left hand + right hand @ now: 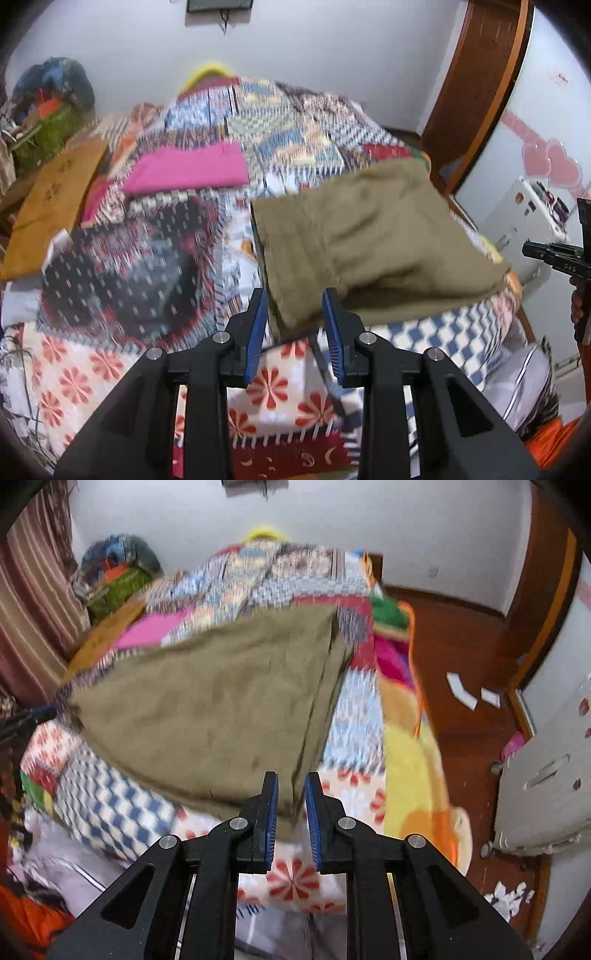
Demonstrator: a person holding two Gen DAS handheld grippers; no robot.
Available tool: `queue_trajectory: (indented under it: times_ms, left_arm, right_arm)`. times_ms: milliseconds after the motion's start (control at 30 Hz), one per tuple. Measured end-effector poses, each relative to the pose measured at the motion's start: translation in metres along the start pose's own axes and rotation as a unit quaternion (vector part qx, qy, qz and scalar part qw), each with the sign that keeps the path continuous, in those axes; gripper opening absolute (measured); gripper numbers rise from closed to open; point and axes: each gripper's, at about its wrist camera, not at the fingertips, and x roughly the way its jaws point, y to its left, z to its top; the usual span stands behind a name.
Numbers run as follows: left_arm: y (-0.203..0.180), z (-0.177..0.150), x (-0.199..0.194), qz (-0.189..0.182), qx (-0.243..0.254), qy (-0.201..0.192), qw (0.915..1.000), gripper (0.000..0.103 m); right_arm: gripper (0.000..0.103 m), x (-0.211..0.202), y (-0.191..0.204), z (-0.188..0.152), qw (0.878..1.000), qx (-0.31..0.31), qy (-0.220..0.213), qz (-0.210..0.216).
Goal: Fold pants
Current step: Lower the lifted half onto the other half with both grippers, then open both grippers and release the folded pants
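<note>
Olive-brown pants (369,240) lie folded into a thick pad on the patchwork bedspread (280,380). My left gripper (293,295) is open, its blue pads on either side of the pad's near left corner, with a gap showing beside the cloth. In the right wrist view the same pants (207,709) spread up and left from my right gripper (291,775). This gripper stands slightly open around the near right corner, with bedspread (295,882) showing between cloth and right pad. The right gripper's black body (554,254) shows at the left wrist view's right edge.
A folded pink cloth (184,170) and a dark patterned cloth (122,266) lie on the bed left of the pants. An orange board (55,206) lies along the bed's left side. Right of the bed are a red-brown floor (461,646) and a white cabinet (546,775).
</note>
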Motion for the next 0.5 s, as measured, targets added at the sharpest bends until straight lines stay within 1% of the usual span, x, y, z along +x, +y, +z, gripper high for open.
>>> queue_trajectory:
  times_ms: [67, 133, 167, 233, 300, 367, 433, 467, 500]
  left_arm:
    - [-0.004, 0.014, 0.000, 0.006, 0.001, -0.005, 1.0000, 0.030]
    - [-0.012, 0.027, 0.009, 0.002, 0.003, -0.007, 1.0000, 0.030]
    - [-0.016, 0.032, 0.016, -0.004, -0.002, -0.003, 1.0000, 0.030]
    - [-0.024, 0.037, 0.033, -0.021, -0.009, 0.012, 0.9997, 0.030]
    - [-0.033, 0.033, 0.052, -0.032, -0.010, 0.034, 0.9989, 0.030]
    - [-0.043, 0.022, 0.066, -0.024, 0.001, 0.049, 0.9985, 0.030]
    - [-0.049, 0.009, 0.072, -0.021, 0.017, 0.055, 0.9981, 0.032]
    - [-0.051, 0.003, 0.074, -0.022, 0.021, 0.055, 0.9980, 0.032]
    - [-0.053, -0.004, 0.074, -0.021, 0.028, 0.053, 0.9980, 0.032]
  right_arm:
    - [0.020, -0.001, 0.009, 0.012, 1.000, -0.006, -0.015, 0.002]
    - [0.037, 0.005, 0.019, 0.021, 1.000, -0.005, -0.027, 0.012]
    - [0.040, 0.012, 0.024, 0.024, 0.999, 0.001, -0.029, 0.022]
    - [0.041, 0.033, 0.031, 0.026, 0.999, 0.011, -0.014, 0.038]
    - [0.041, 0.054, 0.038, 0.020, 0.999, 0.013, 0.011, 0.048]
    - [0.041, 0.071, 0.045, 0.005, 0.998, 0.004, 0.044, 0.051]
    - [0.041, 0.085, 0.045, -0.016, 0.996, -0.006, 0.076, 0.042]
    - [0.041, 0.086, 0.042, -0.025, 0.996, -0.006, 0.082, 0.042]
    - [0.039, 0.083, 0.037, -0.032, 0.996, -0.004, 0.078, 0.044]
